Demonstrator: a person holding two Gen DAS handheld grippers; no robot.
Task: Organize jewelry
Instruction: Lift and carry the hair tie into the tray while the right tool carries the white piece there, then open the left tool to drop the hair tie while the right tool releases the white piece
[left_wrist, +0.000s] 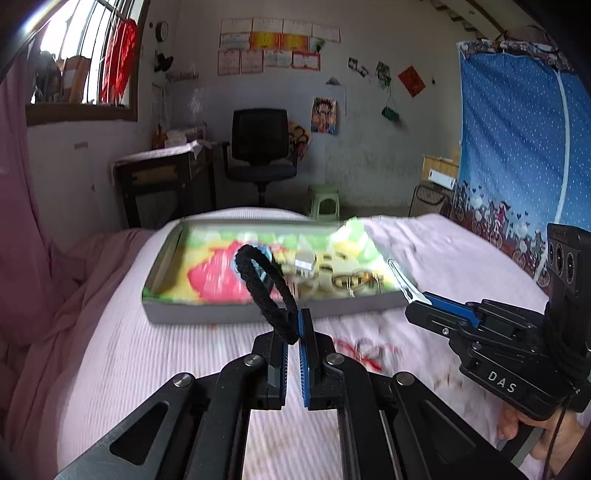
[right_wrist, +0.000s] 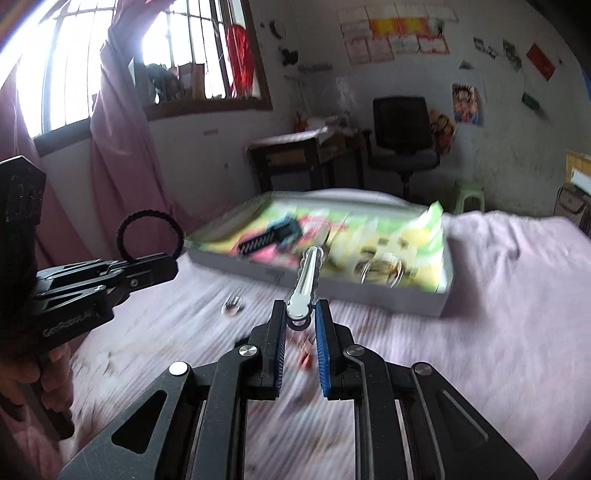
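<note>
The left claw (left_wrist: 293, 325) is pinching a black braided hair tie (left_wrist: 264, 288), whose loop stands up and leans to the left above the fingertips; in the right wrist view the same ring (right_wrist: 149, 236) rises from the left claw (right_wrist: 173, 264) at the left edge of the frame. The right claw (right_wrist: 301, 314) is pinching the rounded end of a silver hair clip (right_wrist: 304, 282), which points forward and slightly upward toward the tray; seen from the left wrist, the clip (left_wrist: 400, 278) juts out from the right claw (left_wrist: 419, 301) close to the tray's near right corner. Both claws hang above a bed covered by a pale pink ribbed blanket (left_wrist: 184, 369). On the bed ahead lies a shallow grey box tray (right_wrist: 332, 286) lined with a bright green, yellow and pink sheet (left_wrist: 218, 273). Inside it, blurred by motion, lie a pair of gold-toned rings or bangles (right_wrist: 382, 271) near the right end and a black and teal comb-like hair clip (right_wrist: 273, 236) toward the left. A small clear object (right_wrist: 232, 305), too blurred to identify, rests on the blanket just in front of the tray. A black office chair (left_wrist: 260, 147) stands against the far wall.
</note>
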